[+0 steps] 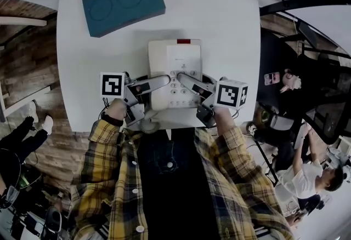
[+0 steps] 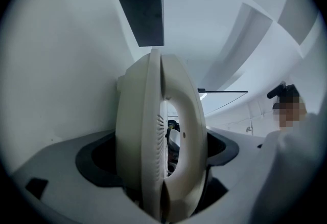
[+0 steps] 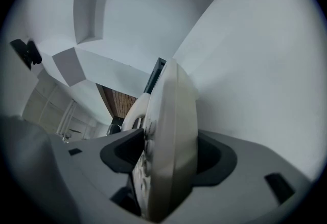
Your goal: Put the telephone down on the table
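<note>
Right gripper (image 3: 168,161) clamps telephone (image 3: 171,110), seemingly resting on table (image 1: 219,20).

surface: white table (image 1: 219,14) | far-left corner: teal block (image 1: 123,2) | near edge: telephone (image 1: 175,61), contact unclear

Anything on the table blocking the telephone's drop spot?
Nothing visible. The left gripper and right gripper clamp the telephone over the table's near edge; the teal pad lies apart at the far-left corner.
</note>
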